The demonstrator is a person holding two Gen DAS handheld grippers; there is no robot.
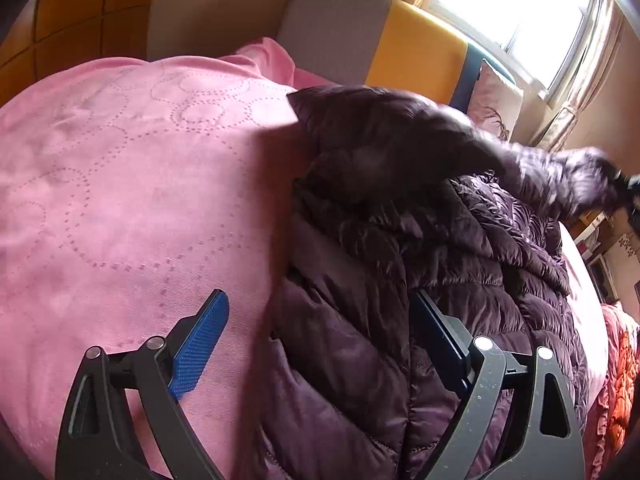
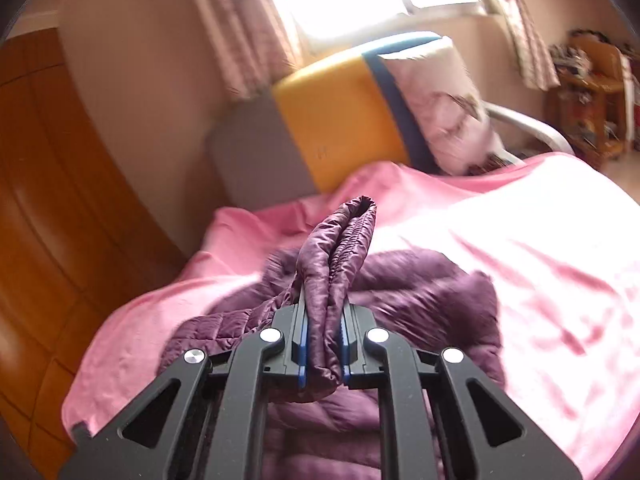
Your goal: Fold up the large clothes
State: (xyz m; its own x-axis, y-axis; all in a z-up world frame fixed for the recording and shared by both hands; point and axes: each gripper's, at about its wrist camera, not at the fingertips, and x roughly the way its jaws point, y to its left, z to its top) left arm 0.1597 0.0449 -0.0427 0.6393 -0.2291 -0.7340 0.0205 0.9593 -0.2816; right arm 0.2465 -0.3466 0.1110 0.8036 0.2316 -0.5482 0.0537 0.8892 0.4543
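Right gripper (image 2: 323,344) pinching jacket cuff (image 2: 344,236) — raised.

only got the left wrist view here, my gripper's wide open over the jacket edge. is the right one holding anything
Observer: Yes. The right gripper is shut on a gathered fold of the purple jacket.
Operator: which part of it
Observer: It looks like a cuff or hem end: a puckered, elastic-looking edge sticks up beyond the gripper.
Operator: is that bit off the bed
Observer: It appears so. The pinched fold is raised, while the rest of the jacket lies bunched on the pink bedspread below it.
Operator: and my left
Observer: The left gripper is open, one finger over the bedspread and the other over the jacket.
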